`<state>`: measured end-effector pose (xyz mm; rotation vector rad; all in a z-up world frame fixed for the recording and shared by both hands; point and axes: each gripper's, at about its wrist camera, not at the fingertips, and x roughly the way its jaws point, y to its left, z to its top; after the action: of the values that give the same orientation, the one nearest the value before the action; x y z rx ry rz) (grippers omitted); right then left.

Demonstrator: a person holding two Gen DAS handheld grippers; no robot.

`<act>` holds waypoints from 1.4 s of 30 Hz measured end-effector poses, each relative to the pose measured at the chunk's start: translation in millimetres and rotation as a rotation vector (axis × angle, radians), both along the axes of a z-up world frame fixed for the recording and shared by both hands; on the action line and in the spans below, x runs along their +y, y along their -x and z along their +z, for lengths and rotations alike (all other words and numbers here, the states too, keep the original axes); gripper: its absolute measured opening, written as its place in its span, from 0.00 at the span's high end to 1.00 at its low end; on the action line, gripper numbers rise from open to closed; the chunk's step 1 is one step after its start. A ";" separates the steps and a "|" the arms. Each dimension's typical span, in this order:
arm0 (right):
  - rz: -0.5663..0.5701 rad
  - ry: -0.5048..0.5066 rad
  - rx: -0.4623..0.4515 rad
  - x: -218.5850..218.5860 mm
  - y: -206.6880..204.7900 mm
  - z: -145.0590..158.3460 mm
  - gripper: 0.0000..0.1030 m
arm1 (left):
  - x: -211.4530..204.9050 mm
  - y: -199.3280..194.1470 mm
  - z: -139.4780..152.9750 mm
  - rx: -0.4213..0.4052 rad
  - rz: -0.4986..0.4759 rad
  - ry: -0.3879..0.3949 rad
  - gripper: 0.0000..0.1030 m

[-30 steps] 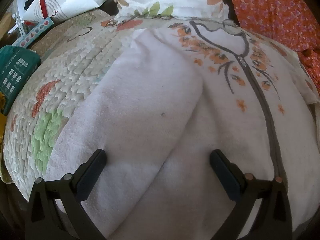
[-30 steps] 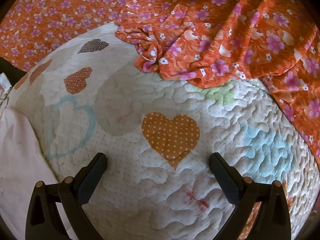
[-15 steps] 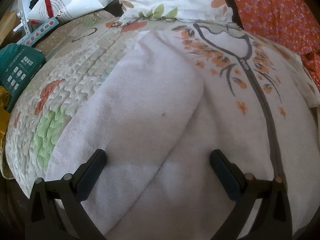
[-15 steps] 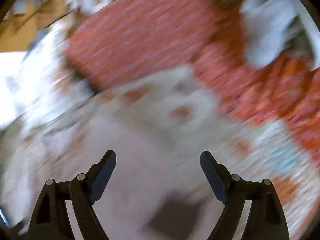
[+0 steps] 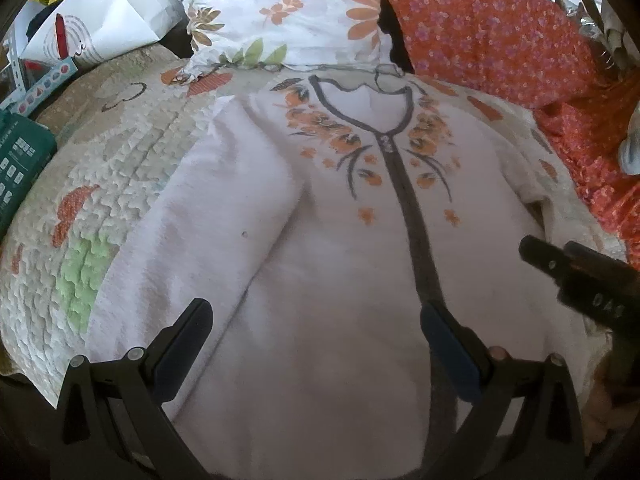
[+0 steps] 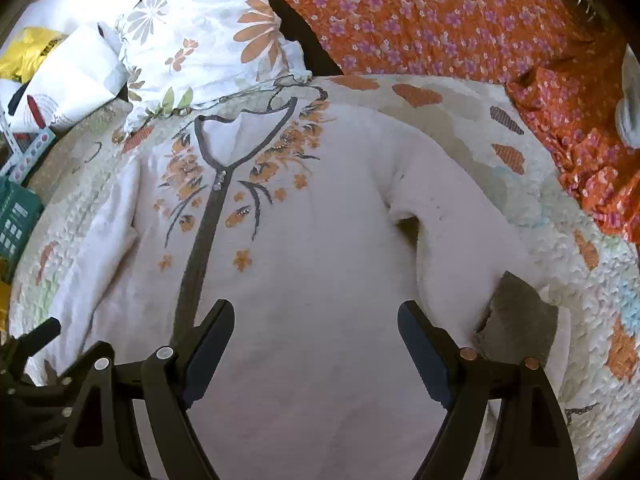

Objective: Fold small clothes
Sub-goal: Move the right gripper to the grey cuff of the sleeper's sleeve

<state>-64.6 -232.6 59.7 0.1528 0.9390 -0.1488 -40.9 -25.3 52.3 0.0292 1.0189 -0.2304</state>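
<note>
A pale pink fleece top [image 5: 340, 264] with a grey zip line and orange flower print lies flat on a quilted bed cover [image 5: 120, 152]. Its left sleeve [image 5: 224, 216] is folded in over the body. The same top [image 6: 320, 240] fills the right wrist view, its right sleeve [image 6: 452, 216] spread outward with a grey cuff [image 6: 516, 316]. My left gripper [image 5: 316, 344] hovers open over the lower hem. My right gripper [image 6: 316, 340] hangs open above the lower body of the top, and shows at the right edge [image 5: 576, 276] of the left wrist view. Neither holds anything.
A white floral pillow [image 5: 288, 12] and an orange floral sheet [image 5: 492, 28] lie beyond the collar. White and yellow bags [image 5: 100, 20] and a green box [image 5: 20, 160] sit at the left. Crumpled orange fabric [image 6: 576, 128] lies right of the quilt.
My right gripper swung left from the bare quilt with the orange heart to above the top. My left gripper drew back slightly, so more of the collar and pillow shows.
</note>
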 end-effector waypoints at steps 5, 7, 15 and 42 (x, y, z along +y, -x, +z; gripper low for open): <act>-0.004 -0.009 0.017 -5.2 -1.0 -4.0 0.15 | 0.6 3.4 -1.8 -0.008 -0.005 0.030 0.00; -0.004 -0.012 0.011 -6.3 -0.2 -4.0 0.15 | -1.4 3.3 -4.7 -0.009 0.001 0.025 0.00; 0.014 0.102 -0.051 8.1 3.8 5.0 0.15 | -8.3 6.9 -8.8 -0.029 -0.001 0.009 0.00; 0.044 0.161 -0.002 27.0 1.1 -2.9 0.15 | -17.9 4.2 -7.5 -0.056 0.019 0.028 0.00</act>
<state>-65.7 -205.6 56.8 -0.0163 0.9240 -0.1823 -45.1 -43.2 44.8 0.0008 0.9602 -0.2247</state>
